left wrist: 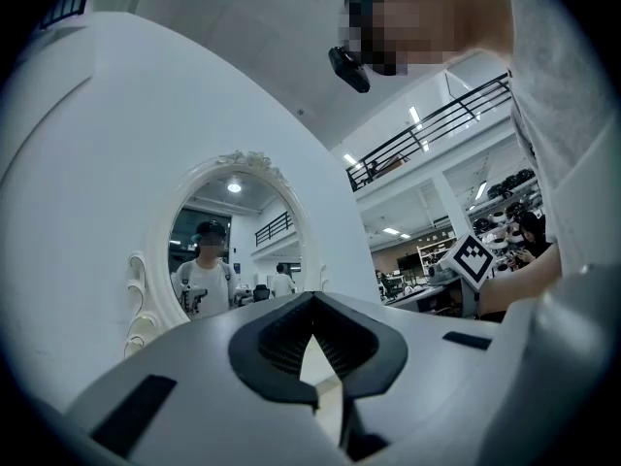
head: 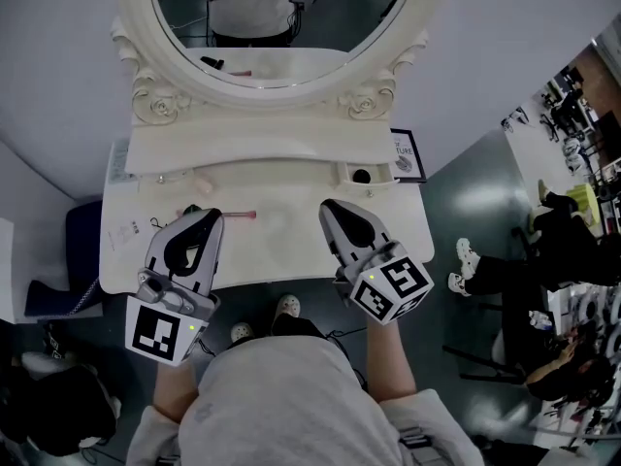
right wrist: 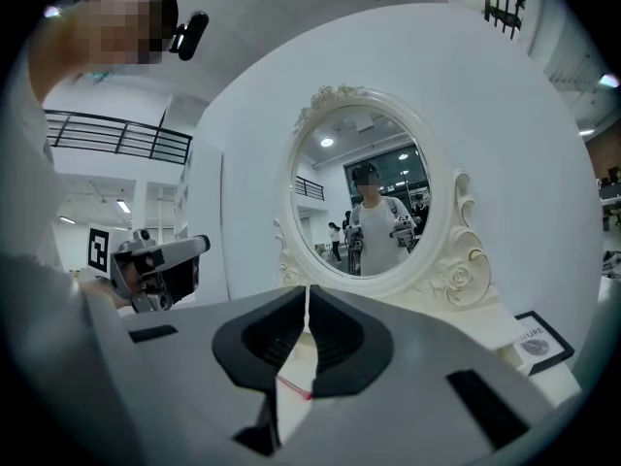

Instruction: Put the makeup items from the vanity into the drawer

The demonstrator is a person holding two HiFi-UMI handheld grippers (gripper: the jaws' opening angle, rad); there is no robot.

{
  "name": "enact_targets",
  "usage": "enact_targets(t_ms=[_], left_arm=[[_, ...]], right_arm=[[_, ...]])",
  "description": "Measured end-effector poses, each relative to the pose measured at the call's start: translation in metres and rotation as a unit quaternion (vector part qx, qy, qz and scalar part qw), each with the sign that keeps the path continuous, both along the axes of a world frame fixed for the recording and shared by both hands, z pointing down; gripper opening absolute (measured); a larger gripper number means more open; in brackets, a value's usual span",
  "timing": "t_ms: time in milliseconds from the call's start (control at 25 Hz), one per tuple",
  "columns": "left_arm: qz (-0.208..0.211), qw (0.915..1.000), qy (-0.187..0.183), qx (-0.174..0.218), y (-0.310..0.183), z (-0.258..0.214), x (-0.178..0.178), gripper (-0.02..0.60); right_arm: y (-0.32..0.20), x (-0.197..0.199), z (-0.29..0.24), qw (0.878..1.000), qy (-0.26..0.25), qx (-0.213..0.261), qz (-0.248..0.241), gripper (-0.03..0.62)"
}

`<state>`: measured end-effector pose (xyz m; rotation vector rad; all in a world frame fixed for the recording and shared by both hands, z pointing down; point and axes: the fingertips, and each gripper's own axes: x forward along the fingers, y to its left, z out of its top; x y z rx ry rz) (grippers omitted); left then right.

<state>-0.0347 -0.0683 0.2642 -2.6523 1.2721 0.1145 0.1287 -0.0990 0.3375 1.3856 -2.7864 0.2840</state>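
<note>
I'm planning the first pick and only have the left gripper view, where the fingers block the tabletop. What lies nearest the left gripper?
Observer: In the head view, a pink pencil lies on the vanity top, just right of the left gripper.
Operator: Anything else back there?
Observer: A pale pinkish item lies farther back, near the raised shelf. It is too small to name.
Operator: Is the right gripper free?
Observer: Yes. The right gripper has its fingers together with nothing between them, as its own view shows.
</note>
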Motion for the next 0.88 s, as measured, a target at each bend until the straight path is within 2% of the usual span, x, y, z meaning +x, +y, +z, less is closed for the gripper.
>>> enact_targets(t_ms=[160,360,520,680,880], left_arm=[[0.009,0.999,-0.036,-0.024,0.009,0.013,-0.006,0.014],[0.011,0.9991,-0.034,-0.022,0.015,0.011,-0.014,0.012],[0.011,0.9998,-0.015,-0.005,0.019,0.0,-0.018,0.014],[0.013,0.9991,-0.035,-0.02,0.024,0.008,-0.024,0.012],[0.012,0.999,-0.035,-0.024,0.032,0.007,-0.031,0.014]], right_arm=[[0.009,-0.009,-0.015,1.0,-0.014,0.014,-0.001,0.026],[0.02,-0.02,-0.027,0.999,-0.011,0.036,-0.001,0.026],[0.028,-0.029,-0.036,0.999,-0.002,0.054,-0.002,0.026],[0.037,-0.038,-0.045,0.998,0.001,0.071,-0.003,0.026],[0.048,-0.048,-0.056,0.996,-0.007,0.084,-0.003,0.026]])
